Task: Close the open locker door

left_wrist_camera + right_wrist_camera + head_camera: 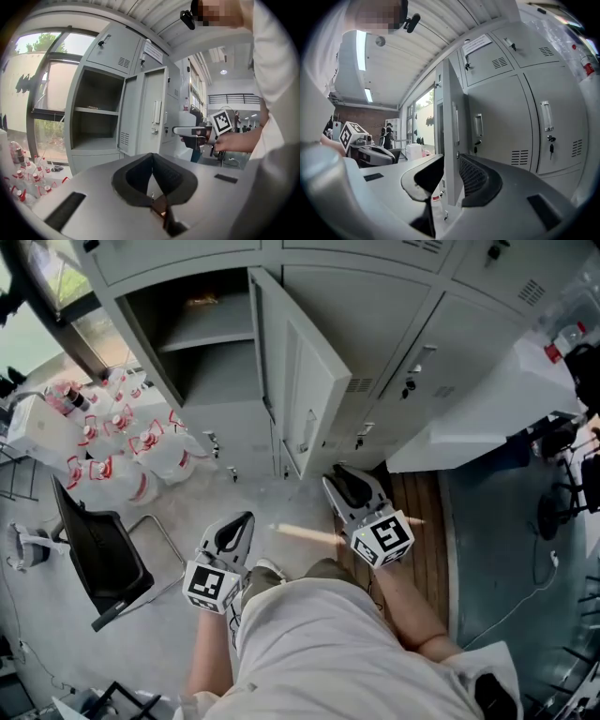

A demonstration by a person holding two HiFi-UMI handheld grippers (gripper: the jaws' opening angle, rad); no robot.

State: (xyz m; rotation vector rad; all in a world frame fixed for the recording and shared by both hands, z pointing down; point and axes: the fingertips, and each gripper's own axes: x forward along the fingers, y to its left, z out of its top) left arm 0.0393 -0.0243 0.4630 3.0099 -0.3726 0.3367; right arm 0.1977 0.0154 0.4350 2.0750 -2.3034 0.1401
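Your left gripper (242,521) is nearest you, hanging low, its jaws pressed together on nothing. It sits well back from the locker and has no part in this unless you swing it forward into the door's path.

A pale wooden rod (307,533) lies on the floor between your grippers. Step in without looking and you could roll your foot on it, which would turn a gentle push into a shove.

Your right gripper (339,482) is further forward, jaws spread and holding nothing. In the right gripper view the free edge of the open locker door (451,140) lines up with the gap between them. The head view suggests you are just short of that edge, though I cannot tell if there is contact. That is the main risk: pushing ahead as you are aimed, the thin edge could slide into the gap and wedge or scrape instead of swinging. Better to press a flat jaw side against the outer face.

The door (302,371) stands swung out towards you, hinged beside the open compartment (202,352). Push it too hard and it will likely hit the frame and rebound ajar. Push near the hinge and it will barely turn.
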